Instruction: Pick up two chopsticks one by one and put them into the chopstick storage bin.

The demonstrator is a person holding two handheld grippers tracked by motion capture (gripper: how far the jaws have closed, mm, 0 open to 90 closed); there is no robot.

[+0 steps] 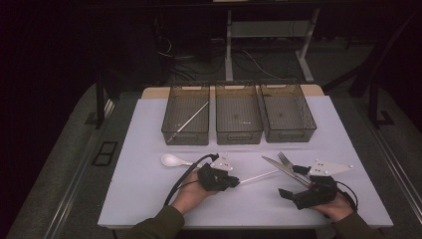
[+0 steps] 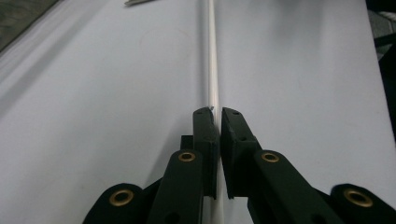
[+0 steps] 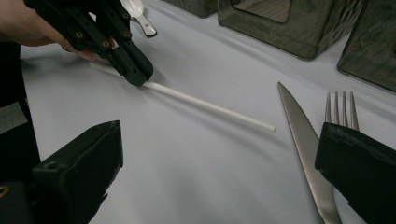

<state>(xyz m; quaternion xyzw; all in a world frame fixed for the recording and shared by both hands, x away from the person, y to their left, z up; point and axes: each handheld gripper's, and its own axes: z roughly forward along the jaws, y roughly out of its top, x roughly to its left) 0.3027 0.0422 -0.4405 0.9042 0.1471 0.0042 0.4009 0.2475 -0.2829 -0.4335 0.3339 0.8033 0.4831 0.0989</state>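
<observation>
Jaws of left gripper point(image 2: 217, 112) pinch white straw point(image 2: 212, 56); right gripper point(image 3: 219, 154) gapes empty

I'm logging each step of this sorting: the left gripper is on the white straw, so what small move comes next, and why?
Probably lift it. The left gripper has its jaws closed on the white straw, which lies flat on the table; the left bin already holds one.

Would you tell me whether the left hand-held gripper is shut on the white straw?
Shut: the left hand-held gripper clamps the white straw between its jaws.
</observation>
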